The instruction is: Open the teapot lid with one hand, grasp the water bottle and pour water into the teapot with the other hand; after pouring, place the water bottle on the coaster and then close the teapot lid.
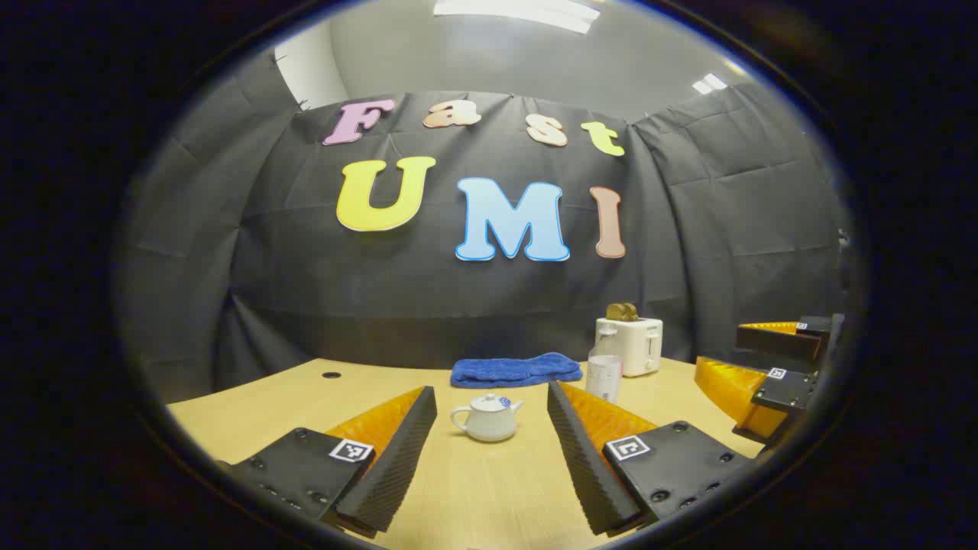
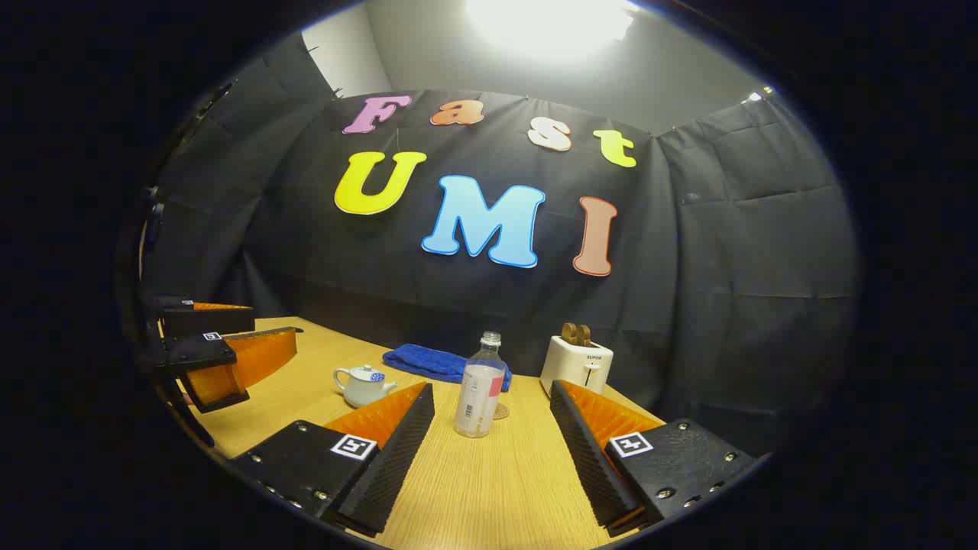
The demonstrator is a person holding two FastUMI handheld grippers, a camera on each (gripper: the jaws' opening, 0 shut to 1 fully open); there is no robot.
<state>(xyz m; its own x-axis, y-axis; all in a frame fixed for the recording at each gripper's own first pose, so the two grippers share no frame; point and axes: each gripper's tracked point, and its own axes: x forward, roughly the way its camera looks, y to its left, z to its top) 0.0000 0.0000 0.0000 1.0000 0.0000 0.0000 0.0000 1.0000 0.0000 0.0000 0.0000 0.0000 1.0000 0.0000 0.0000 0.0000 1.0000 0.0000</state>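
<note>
A small white teapot (image 1: 489,417) with its lid on stands on the wooden table straight ahead of my left gripper (image 1: 493,451), which is open and some way short of it. In the right gripper view the teapot (image 2: 364,385) is at the left. A clear water bottle (image 2: 480,386) without a cap stands upright ahead of my right gripper (image 2: 493,443), which is open and empty. A round coaster (image 2: 501,412) lies just behind the bottle. In the left gripper view the bottle (image 1: 604,376) is right of the teapot.
A folded blue towel (image 1: 515,370) lies at the back of the table, and a white toaster (image 1: 631,342) with toast in it stands at the back right. The other gripper (image 1: 768,367) shows at the right edge, and at the left edge (image 2: 206,351) in the right gripper view.
</note>
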